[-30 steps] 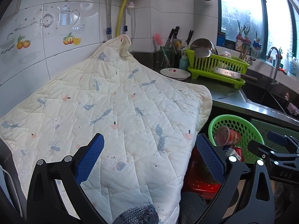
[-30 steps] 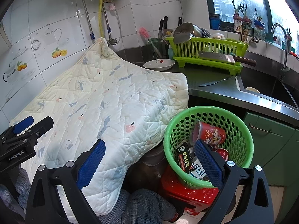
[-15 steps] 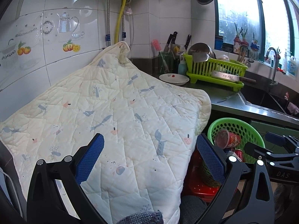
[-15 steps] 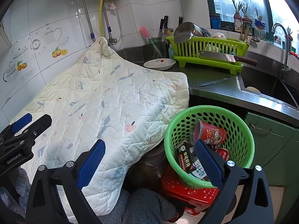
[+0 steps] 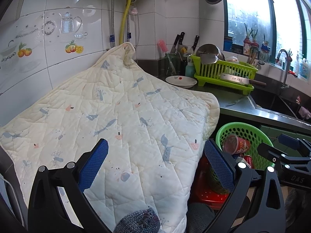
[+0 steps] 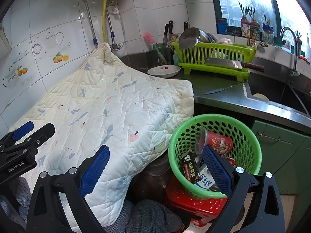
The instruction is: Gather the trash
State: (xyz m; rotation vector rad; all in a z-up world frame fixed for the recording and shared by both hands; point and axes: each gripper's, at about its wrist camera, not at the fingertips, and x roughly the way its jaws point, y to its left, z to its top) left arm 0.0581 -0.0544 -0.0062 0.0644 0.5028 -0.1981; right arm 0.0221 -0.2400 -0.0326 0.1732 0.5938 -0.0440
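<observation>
trash (image 6: 204,167) in green basket (image 6: 250,134) behind right gripper's (image 6: 155,167) spread jaws.

A round green perforated basket (image 6: 246,136) stands upright on a red crate, just ahead of the right tool's right finger. Inside lie a red printed cup (image 6: 217,141) tipped on its side, a dark carton (image 6: 191,168) and a red can (image 6: 231,161).

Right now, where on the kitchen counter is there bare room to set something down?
The clearest free patch is the dark counter between the quilted cloth and the sink, in front of the dish rack; only a small knife lies there. The back corner is crowded by the white bowl and the rack. The green basket already holds trash.
</observation>
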